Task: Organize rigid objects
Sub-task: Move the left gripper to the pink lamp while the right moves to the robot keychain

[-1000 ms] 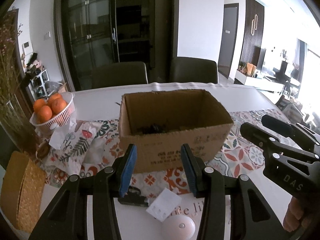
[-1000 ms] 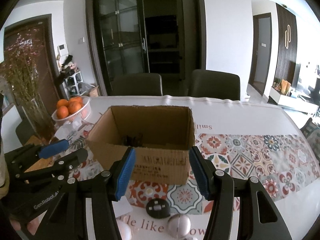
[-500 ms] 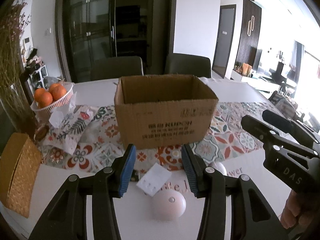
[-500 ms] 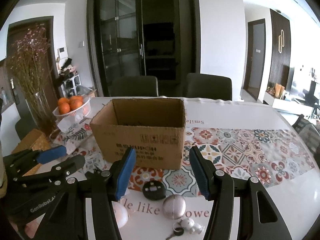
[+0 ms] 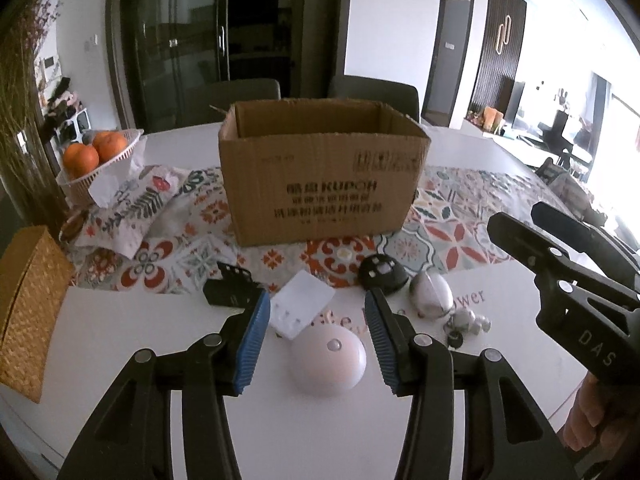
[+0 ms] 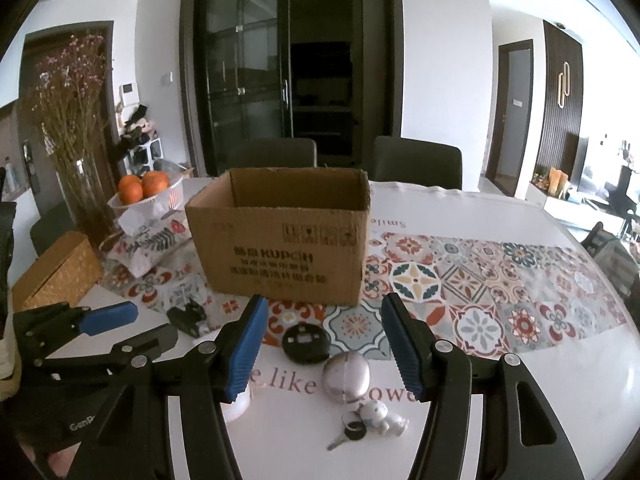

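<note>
An open cardboard box (image 5: 324, 184) (image 6: 280, 248) stands on the patterned runner. In front of it lie a pale pink dome (image 5: 328, 360), a white card (image 5: 302, 310), a black clip (image 5: 232, 290) (image 6: 188, 318), a black round disc (image 5: 382, 274) (image 6: 305, 342), a silver ball (image 5: 432, 294) (image 6: 346, 376) and a key with a white figure (image 6: 370, 426) (image 5: 466, 322). My left gripper (image 5: 318, 340) is open and empty, its jaws either side of the dome. My right gripper (image 6: 324, 348) is open and empty just above the disc and ball.
A basket of oranges (image 5: 96, 156) (image 6: 150, 190), a tissue pack (image 5: 132, 204), a woven box (image 5: 24, 312) (image 6: 56, 268) and a vase of dried flowers (image 6: 80, 148) stand at the left. Two chairs (image 6: 416, 162) are behind the table.
Both grippers have drawn back from above the box and dropped toward the table's front edge, so the small objects now lie between and below the jaws. Both stay open.
</note>
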Motion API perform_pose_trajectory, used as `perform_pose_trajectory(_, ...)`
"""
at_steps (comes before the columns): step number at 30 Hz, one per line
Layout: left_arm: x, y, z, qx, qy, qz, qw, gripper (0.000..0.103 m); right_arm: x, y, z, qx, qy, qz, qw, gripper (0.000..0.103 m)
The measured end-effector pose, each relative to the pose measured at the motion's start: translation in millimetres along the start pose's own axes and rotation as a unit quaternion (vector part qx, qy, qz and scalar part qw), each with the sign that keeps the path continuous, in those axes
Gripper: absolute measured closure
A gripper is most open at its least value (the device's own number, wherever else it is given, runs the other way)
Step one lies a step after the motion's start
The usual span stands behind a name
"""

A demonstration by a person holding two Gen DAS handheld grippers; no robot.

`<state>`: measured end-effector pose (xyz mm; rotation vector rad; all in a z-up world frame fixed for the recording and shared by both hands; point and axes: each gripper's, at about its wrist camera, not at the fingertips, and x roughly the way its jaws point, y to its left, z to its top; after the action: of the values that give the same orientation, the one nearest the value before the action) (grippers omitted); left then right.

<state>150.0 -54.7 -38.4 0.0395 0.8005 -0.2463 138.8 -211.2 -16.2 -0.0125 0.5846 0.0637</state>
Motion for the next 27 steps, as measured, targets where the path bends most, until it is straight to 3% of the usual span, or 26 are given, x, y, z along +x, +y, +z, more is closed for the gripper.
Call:
perform_pose_trajectory(17,22,-12,-28,-0.001,0.044,-0.003,0.9990,0.053,15,-14,-38,0.016,0.041,0.001,0.999,0.042)
perform_pose_trajectory(27,39,-17,-39,-0.006,0.073,-0.020,0.9971,0.046,26,-23,-58,0.032,0.069,0.002,0.997,0.036)
